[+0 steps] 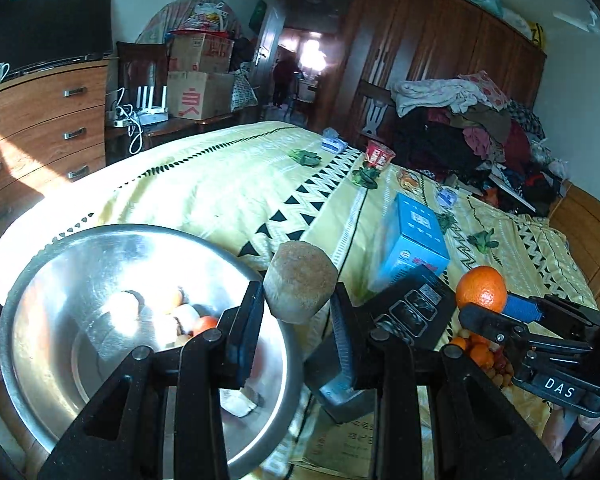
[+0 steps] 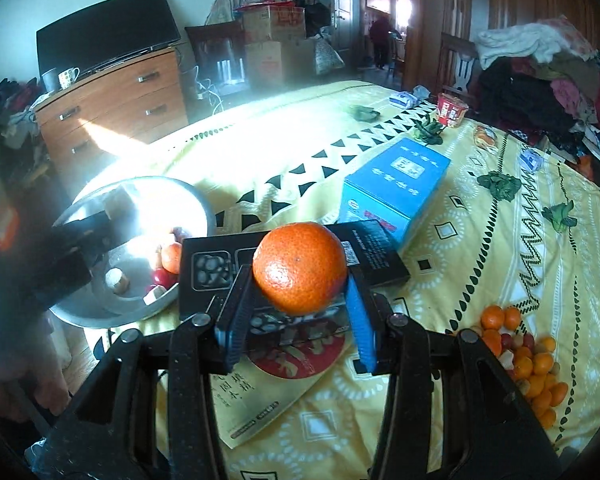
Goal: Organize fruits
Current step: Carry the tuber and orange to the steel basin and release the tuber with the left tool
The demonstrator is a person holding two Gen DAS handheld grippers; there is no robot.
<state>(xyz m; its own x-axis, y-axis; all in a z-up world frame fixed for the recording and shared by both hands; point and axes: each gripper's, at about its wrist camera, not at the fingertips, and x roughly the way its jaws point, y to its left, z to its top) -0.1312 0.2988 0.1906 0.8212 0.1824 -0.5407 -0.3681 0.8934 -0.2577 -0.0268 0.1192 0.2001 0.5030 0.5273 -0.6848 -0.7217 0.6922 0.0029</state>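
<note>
My left gripper (image 1: 298,300) is shut on a brown, rough-skinned fruit (image 1: 300,280) and holds it over the right rim of a steel bowl (image 1: 60,272). The bowl holds several small fruits (image 1: 180,312). My right gripper (image 2: 300,292) is shut on a large orange (image 2: 300,268) and holds it above a black box (image 2: 376,256). The orange also shows in the left wrist view (image 1: 482,288). The bowl also shows at the left of the right wrist view (image 2: 196,204). A pile of small oranges and other fruits (image 2: 528,364) lies on the yellow cloth at the right.
A blue box (image 2: 396,180) lies behind the black box. A red cup (image 2: 452,110), small packets and green leafy bits (image 2: 500,184) are scattered on the yellow cloth (image 2: 500,264). A printed paper (image 2: 260,392) lies under my right gripper. A wooden dresser (image 2: 112,108) stands at the left.
</note>
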